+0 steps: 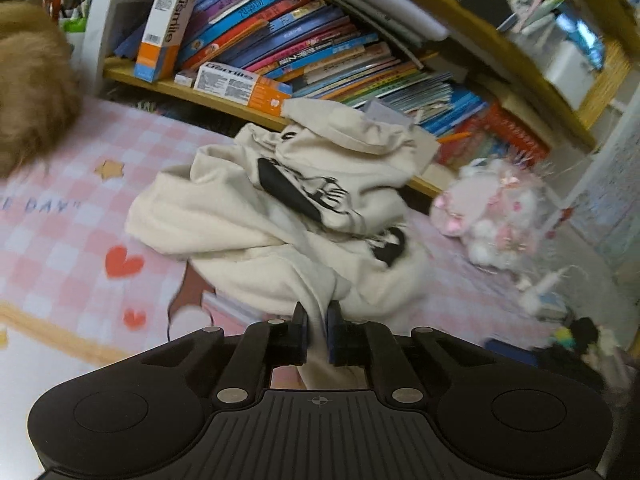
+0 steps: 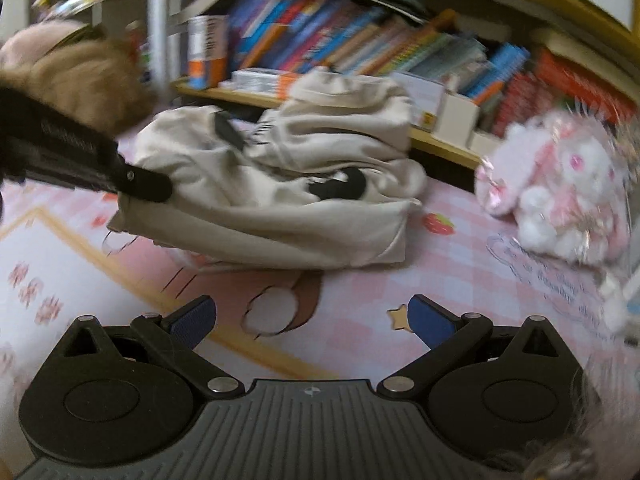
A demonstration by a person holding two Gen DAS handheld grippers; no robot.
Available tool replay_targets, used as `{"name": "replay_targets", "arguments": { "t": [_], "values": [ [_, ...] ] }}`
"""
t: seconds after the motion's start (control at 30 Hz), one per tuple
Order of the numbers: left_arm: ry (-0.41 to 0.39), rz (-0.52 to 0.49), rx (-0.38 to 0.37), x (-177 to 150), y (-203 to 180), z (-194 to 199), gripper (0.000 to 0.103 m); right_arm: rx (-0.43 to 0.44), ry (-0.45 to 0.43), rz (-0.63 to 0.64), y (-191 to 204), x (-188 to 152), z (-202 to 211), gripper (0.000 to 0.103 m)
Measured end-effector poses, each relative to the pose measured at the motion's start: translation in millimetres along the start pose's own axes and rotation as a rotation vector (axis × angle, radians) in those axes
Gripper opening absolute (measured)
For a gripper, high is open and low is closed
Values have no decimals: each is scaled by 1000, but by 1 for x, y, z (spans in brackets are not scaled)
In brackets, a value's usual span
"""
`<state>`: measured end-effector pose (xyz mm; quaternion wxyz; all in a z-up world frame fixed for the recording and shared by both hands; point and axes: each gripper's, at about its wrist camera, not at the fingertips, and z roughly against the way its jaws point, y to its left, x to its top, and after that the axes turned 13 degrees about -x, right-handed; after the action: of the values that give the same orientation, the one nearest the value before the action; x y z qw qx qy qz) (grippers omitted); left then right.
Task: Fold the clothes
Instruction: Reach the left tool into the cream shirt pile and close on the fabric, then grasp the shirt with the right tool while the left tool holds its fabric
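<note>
Pinching a fold of cream hoodie (image 1: pixel 288 216) at lower centre, the left claw (image 1: pixel 317 320) is gripping with jaws nearly closed. Heaped mid-frame on the pink mat (image 1: pixel 60 248), the hoodie is lying below the bookshelf (image 1: pixel 200 94). Right claw (image 2: pixel 312 316) is hovering wide open, empty, over the mat.
</note>
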<state>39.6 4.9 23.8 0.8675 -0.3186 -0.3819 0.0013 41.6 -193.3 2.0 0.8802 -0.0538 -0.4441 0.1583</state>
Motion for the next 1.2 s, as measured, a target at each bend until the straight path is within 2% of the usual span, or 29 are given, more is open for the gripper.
{"name": "replay_targets", "arguments": {
  "t": [0.2, 0.43, 0.57, 0.63, 0.73, 0.8, 0.87, 0.9, 0.93, 0.97, 1.0, 1.03, 1.07, 1.13, 1.2],
  "values": [
    [-5, 17, -30, -26, -20, 34, 7, 89, -64, 190, 27, -17, 22, 103],
    [-9, -12, -69, -47, -42, 64, 7, 81, -239, 397, 49, -23, 46, 103],
    [-24, -3, -86, -55, -44, 84, 7, 69, -281, 443, 49, -22, 48, 101],
    [-38, 5, -62, -58, -39, 95, 7, 66, -289, 451, 49, -22, 48, 100],
    [-53, 22, 10, -60, -25, 108, 8, 54, -272, 446, 49, -24, 44, 83],
    [-28, 13, 61, -61, -19, 112, 8, 57, -257, 437, 50, -25, 41, 63],
    [4, -13, 109, -61, -16, 114, 16, 74, -249, 425, 51, -26, 41, 49],
    [17, -46, 144, -62, -18, 114, 19, 86, -250, 423, 53, -26, 41, 46],
    [30, -78, 179, -63, -21, 114, 28, 99, -250, 422, 55, -26, 40, 43],
    [43, -110, 214, -64, -24, 114, 41, 101, -251, 422, 57, -24, 39, 35],
    [56, -142, 249, -64, -27, 114, 48, 103, -251, 422, 60, -23, 38, 26],
    [69, -179, 284, -65, -30, 114, 57, 109, -250, 412, 60, -21, 37, 23],
    [76, -249, 308, -67, -39, 113, 60, 120, -249, 398, 59, -20, 37, 19],
    [103, -375, 289, -70, -54, 113, 64, 154, -246, 361, 55, -16, 39, 11],
    [145, -496, 227, -74, -70, 105, 65, 180, -241, 341, 52, -11, 42, 7]
  ]
}}
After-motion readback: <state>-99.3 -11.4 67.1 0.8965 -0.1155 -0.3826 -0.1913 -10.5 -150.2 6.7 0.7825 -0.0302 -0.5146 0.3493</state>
